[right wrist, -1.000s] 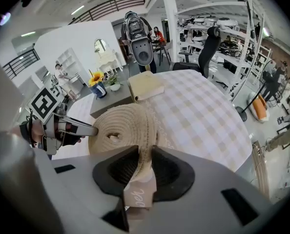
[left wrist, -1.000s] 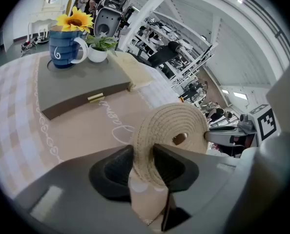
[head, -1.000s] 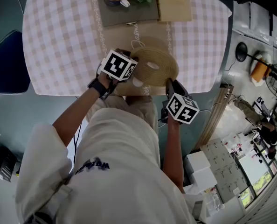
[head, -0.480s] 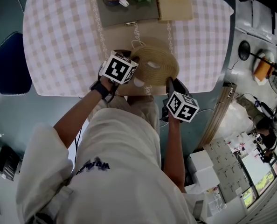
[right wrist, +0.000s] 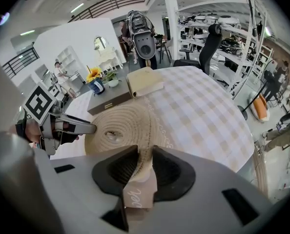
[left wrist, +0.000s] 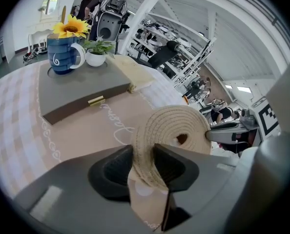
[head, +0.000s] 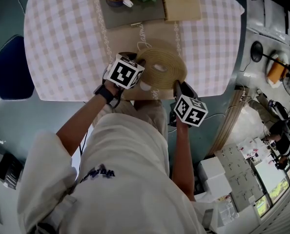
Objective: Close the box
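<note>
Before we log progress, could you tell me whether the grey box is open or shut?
Shut: the grey box shows no gap at its clasp, and a mug stands on top.

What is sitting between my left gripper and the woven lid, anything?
Nothing visible. The rim of the woven lid is already pinched in the left gripper, with a tan cloth flap in there too. The right gripper pinches the opposite rim.

Left forearm point(head: 79, 123) and right forearm point(head: 182, 150) reach forward, bare. Left gripper point(left wrist: 144, 160) and right gripper point(right wrist: 144, 165): jaws clamped on woven lid point(left wrist: 176, 128) rim (opposite sides).
</note>
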The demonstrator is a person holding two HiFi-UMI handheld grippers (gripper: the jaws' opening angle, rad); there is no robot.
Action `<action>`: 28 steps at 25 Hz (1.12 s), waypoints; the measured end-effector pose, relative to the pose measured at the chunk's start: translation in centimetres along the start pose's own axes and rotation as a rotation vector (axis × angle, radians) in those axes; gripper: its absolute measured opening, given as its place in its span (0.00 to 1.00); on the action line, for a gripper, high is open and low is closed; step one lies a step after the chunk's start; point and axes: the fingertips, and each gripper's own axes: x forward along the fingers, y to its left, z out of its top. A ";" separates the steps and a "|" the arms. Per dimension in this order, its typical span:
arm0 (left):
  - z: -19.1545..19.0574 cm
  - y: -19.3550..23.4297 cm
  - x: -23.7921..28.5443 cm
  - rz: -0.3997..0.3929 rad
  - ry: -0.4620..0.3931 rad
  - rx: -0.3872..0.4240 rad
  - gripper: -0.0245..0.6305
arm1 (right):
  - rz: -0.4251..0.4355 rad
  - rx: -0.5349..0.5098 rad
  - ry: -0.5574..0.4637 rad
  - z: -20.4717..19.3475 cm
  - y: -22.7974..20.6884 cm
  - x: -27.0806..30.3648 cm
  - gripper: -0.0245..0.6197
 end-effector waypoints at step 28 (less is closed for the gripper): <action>-0.2 -0.1 0.5 0.068 -0.010 0.074 0.25 | 0.003 -0.020 0.054 -1.7 -1.2 3.1 0.20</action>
